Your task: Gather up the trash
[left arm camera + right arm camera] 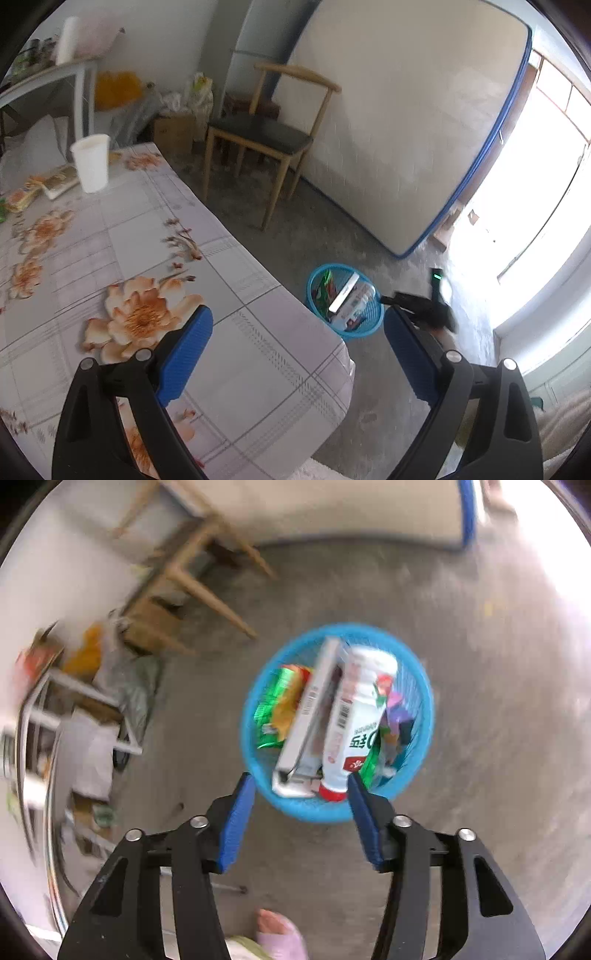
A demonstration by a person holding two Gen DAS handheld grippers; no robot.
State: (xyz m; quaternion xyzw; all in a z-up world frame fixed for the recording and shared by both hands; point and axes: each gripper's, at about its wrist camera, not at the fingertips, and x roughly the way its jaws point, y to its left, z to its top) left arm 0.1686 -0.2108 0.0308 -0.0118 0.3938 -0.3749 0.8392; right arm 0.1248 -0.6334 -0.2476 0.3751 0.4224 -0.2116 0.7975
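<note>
Right gripper [301,794] is held above the blue basket [424,701] on the floor, pads spread apart, nothing between them. The basket is seen just ahead of and below the fingertips. Inside it, a white bottle with a red cap [360,716] lies nearest the right pad, cap toward the claw; a flat white box [314,709] leans beside it, and green and orange wrappers [280,698] are packed further left. The view is motion-blurred.

Left gripper [298,321] is held over the flowered tablecloth [147,240] corner, jaws wide apart and empty. A white paper cup [91,162] stands far ahead of its left pad, with snack packets [40,184] beside it.
</note>
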